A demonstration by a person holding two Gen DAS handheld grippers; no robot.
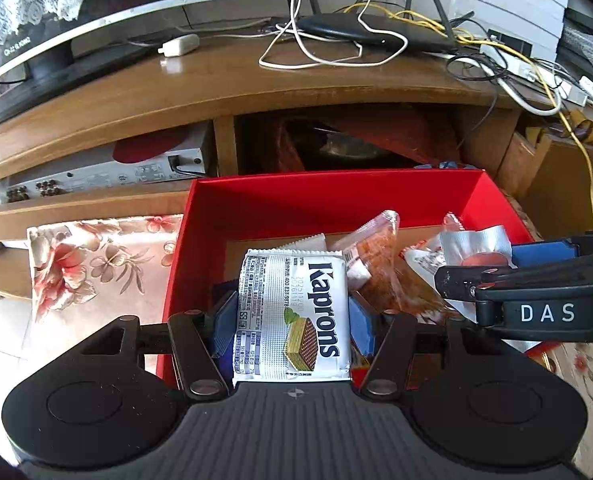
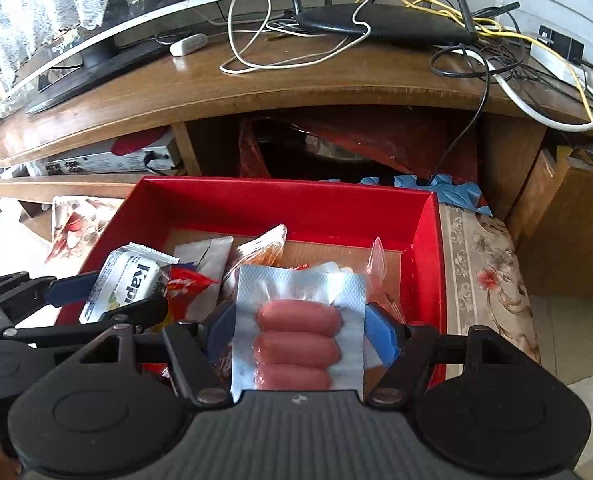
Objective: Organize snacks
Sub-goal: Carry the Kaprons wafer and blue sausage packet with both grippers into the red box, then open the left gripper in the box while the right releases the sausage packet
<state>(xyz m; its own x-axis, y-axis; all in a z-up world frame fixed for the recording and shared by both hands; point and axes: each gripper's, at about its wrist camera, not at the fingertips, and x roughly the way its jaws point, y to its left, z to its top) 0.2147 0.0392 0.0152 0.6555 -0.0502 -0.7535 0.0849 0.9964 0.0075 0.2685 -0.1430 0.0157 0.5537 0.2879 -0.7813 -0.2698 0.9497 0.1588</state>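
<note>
My left gripper [image 1: 292,316] is shut on a white Kaprons wafer packet [image 1: 296,316], held over the near left part of the red box [image 1: 336,196]. It also shows in the right wrist view [image 2: 128,284]. My right gripper [image 2: 300,328] is shut on a clear sausage packet [image 2: 298,332] with three pink sausages, over the near middle of the red box [image 2: 288,204]. The sausage packet also shows at the right in the left wrist view [image 1: 476,248]. Several other snack packets [image 1: 376,260] lie inside the box.
The box sits on a floral cloth [image 1: 96,256] in front of a wooden TV cabinet [image 1: 256,80]. On the cabinet stand a monitor [image 1: 76,12], a router [image 1: 376,32] and tangled cables [image 1: 516,64]. A silver player [image 1: 108,172] sits on the lower shelf.
</note>
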